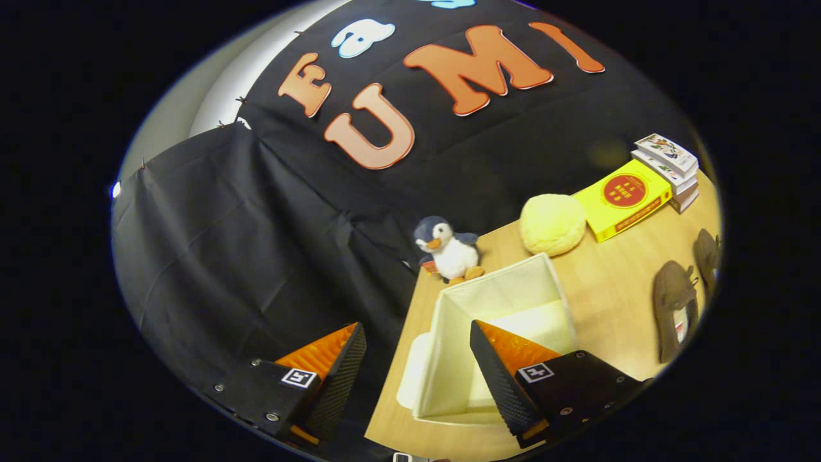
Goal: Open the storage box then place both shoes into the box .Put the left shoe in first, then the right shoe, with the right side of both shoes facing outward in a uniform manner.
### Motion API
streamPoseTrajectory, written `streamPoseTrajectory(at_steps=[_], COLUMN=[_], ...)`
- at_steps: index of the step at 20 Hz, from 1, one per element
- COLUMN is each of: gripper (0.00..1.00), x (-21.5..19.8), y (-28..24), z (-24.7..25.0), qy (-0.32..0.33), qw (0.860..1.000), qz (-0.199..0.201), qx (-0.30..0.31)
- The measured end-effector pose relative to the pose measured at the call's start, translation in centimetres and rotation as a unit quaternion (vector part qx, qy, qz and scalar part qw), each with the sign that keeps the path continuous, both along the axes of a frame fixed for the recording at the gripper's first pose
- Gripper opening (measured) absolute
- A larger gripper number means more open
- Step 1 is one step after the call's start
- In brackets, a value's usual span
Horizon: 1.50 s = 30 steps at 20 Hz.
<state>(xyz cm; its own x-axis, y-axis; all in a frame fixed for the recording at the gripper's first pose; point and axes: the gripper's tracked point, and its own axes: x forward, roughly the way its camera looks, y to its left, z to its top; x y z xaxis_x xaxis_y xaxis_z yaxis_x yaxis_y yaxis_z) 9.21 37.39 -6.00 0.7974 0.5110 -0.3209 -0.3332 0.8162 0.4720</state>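
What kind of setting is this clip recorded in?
Likely a staged recording booth, not a home: black cloth wall behind a wooden table set with props, an open storage box, shoes, a penguin toy. The gripper hangs open, empty.

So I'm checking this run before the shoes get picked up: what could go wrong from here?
The box is already open, and the open gripper holds nothing. The two shoes lie far off beside it, near the table edge, so a clumsy grasp might knock one off. They look alike, so the right shoe could go in first. The penguin close behind the box might get bumped.
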Motion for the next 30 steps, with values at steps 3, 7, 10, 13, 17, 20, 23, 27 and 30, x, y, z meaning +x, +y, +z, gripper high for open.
streamPoseTrajectory(at_steps=[3,7,10,13,17,20,23,27,30], gripper=[0.98,0.98,0.98,0.98,0.98,0.98,0.94,0.80,0.63], x=[0.4,1.1,1.3,1.0,0.8,1.0,1.3,2.3,3.8], y=[-5.5,-13.3,-19.4,-24.7,-30.8,-34.2,-35.3,-35.9,-36.0], z=[-1.1,-3.1,-4.4,-6.3,-9.1,-10.7,-12.8,-16.4,-18.4], qy=[-0.006,-0.006,-0.005,0.006,0.012,0.004,0.016,0.033,0.048], qw=[0.999,0.994,0.987,0.980,0.963,0.947,0.944,0.940,0.940], qz=[-0.029,-0.077,-0.115,-0.144,-0.178,-0.199,-0.193,-0.180,-0.180], qx=[-0.028,-0.077,-0.109,-0.141,-0.202,-0.250,-0.266,-0.287,-0.287])
